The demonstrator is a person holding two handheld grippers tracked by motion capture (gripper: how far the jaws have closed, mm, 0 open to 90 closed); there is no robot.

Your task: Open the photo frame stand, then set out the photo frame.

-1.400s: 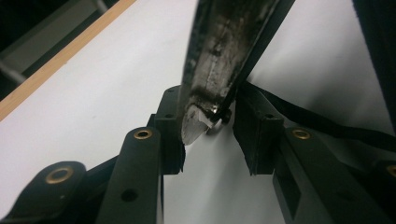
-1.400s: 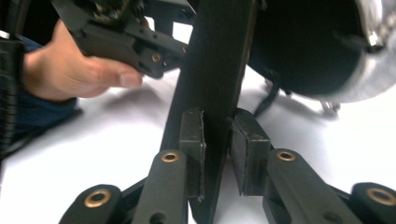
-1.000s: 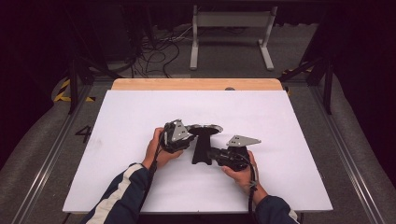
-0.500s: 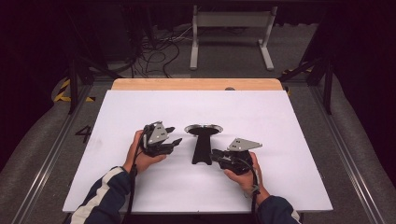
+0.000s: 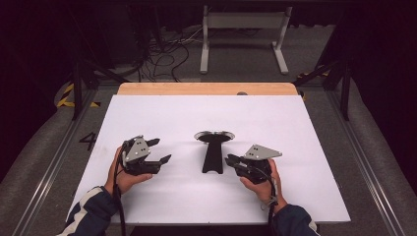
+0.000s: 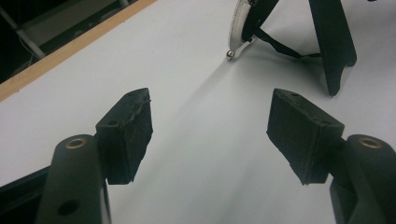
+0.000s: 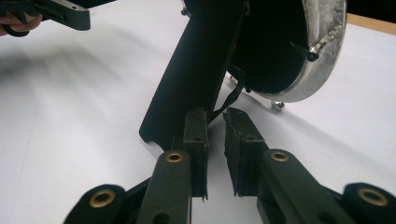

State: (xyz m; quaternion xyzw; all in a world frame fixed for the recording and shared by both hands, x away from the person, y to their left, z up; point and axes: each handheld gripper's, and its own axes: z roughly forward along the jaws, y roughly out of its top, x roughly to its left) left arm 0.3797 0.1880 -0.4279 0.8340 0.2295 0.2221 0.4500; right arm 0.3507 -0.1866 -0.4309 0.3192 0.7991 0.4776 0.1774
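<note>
2 grippers, stand [image 5: 213, 150] between jaws, untouched

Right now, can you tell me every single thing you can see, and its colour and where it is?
round dish on a flat handle: one, silver rim, black handle, middle of the table
table top: one, white, under everything
wooden strip: one, light brown, along the table's far edge
cables: a tangle, black and white, on the floor beyond
metal frame: one, grey, on the floor beyond
striped tape: one piece, yellow and black, on the floor at left
left tongs: black, left of the dish, just been opening, nothing between them
right tongs: black, by the handle's foot, narrow gap
hands: two, one holding each tongs
</note>
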